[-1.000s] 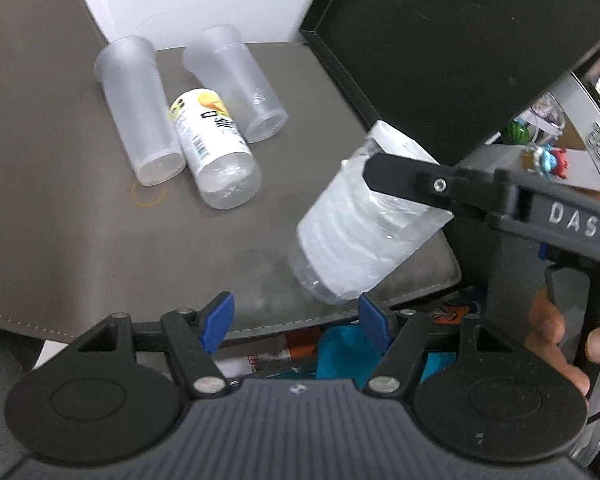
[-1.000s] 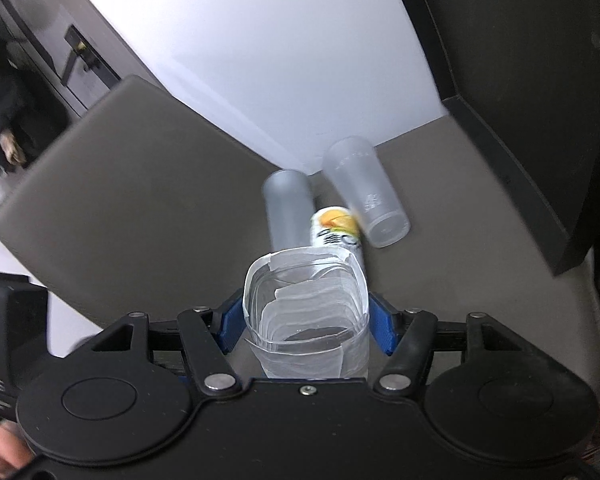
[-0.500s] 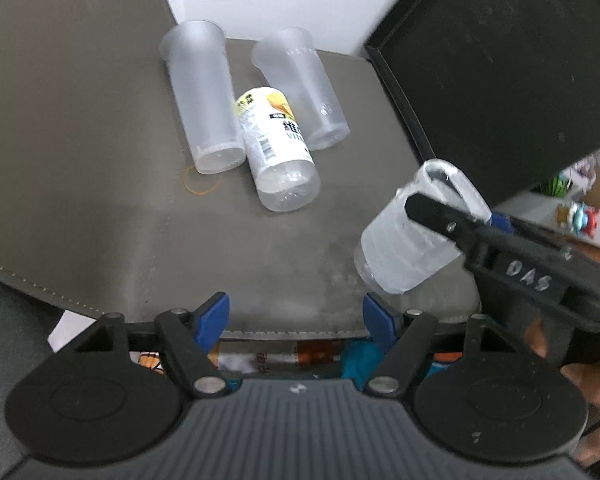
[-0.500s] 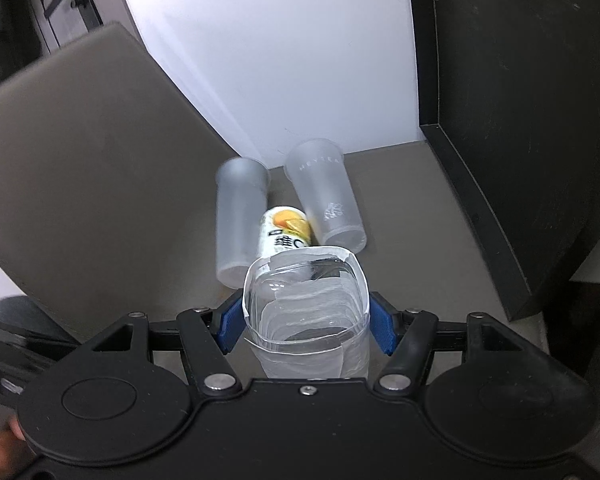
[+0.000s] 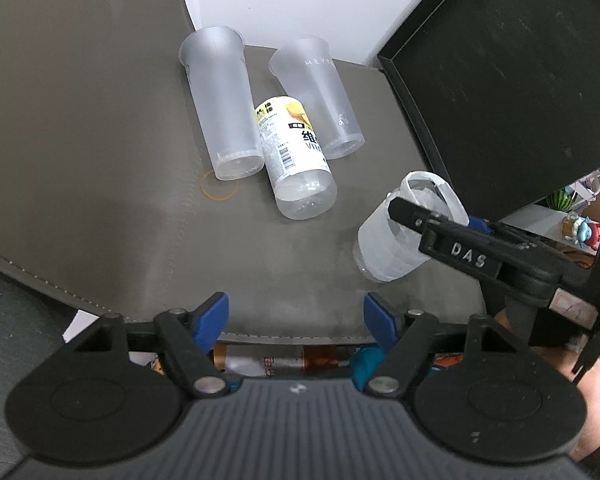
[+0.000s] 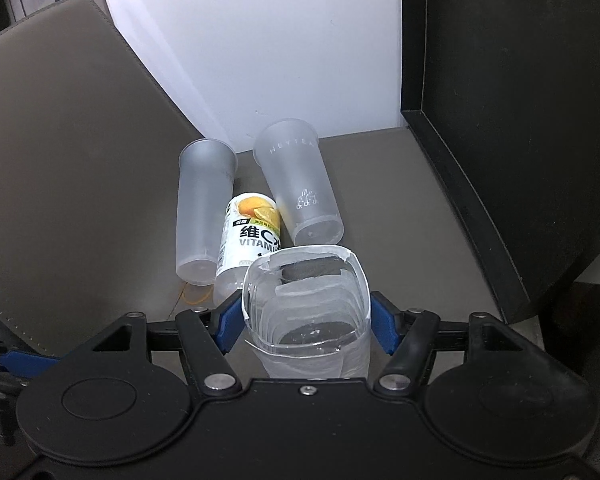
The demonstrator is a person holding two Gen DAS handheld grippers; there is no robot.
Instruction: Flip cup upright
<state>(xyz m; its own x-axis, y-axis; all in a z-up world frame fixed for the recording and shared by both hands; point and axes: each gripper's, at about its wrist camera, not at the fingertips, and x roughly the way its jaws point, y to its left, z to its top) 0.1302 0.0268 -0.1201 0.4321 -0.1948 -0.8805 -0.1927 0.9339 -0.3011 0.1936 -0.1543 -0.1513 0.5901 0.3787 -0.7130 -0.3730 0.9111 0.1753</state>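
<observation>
A clear cup wrapped in white tape (image 6: 308, 320) sits between the blue pads of my right gripper (image 6: 306, 322), which is shut on it. In the left wrist view the cup (image 5: 392, 240) hangs tilted just above the right part of the grey mat (image 5: 100, 160), mouth up and to the right, with the right gripper (image 5: 452, 236) across it. My left gripper (image 5: 296, 316) is open and empty at the mat's near edge, left of the cup.
Two frosted cups (image 5: 224, 108) (image 5: 320, 96) and a labelled bottle (image 5: 292, 152) lie on their sides at the back of the mat. An orange rubber band (image 5: 219, 191) lies by them. A black tray (image 5: 500, 80) leans at the right. A white wall (image 6: 260, 40) stands behind.
The left gripper has pulled back and left, so the cups now look nearer the middle. The right gripper has turned with the taped cup, which stays gripped and now stands more upright.
</observation>
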